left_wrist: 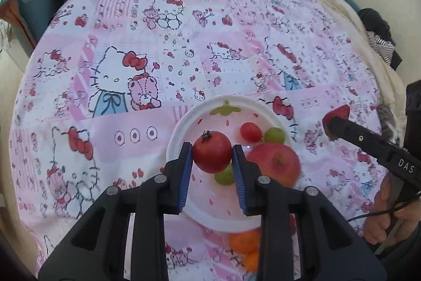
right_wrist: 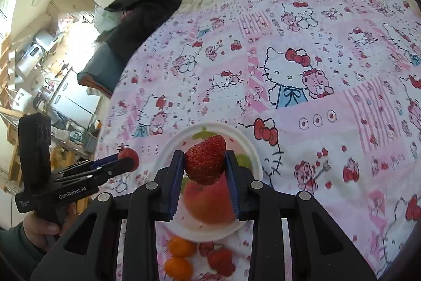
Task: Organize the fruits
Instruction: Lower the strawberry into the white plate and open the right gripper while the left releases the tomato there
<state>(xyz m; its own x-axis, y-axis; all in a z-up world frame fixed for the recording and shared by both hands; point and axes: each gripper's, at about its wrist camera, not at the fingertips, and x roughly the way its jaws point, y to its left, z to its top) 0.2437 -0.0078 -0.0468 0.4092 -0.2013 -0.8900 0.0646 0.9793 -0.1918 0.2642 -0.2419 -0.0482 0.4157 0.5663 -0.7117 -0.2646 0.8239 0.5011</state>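
My left gripper [left_wrist: 212, 153] is shut on a red tomato [left_wrist: 212, 155], held over a white strawberry-print plate [left_wrist: 181, 128]. On the plate lie a red apple [left_wrist: 276, 162], a cherry tomato [left_wrist: 250, 131] and two green grapes [left_wrist: 274, 135]. My right gripper [right_wrist: 204, 162] is shut on a strawberry [right_wrist: 205, 159] above the same plate [right_wrist: 247, 146], with the apple [right_wrist: 208, 204] beneath it. At the right of the left wrist view, the right gripper [left_wrist: 332, 127] carries the strawberry [left_wrist: 338, 113]. The left gripper [right_wrist: 131, 159] with the tomato [right_wrist: 129, 155] shows at the left of the right wrist view.
Two small oranges [right_wrist: 180, 256] and a second strawberry [right_wrist: 221, 261] lie on the pink cartoon-cat bedsheet [right_wrist: 315, 102] in front of the plate. Dark clothing [right_wrist: 142, 7] is piled at the bed's far edge. A person's hand [right_wrist: 44, 228] holds the left gripper.
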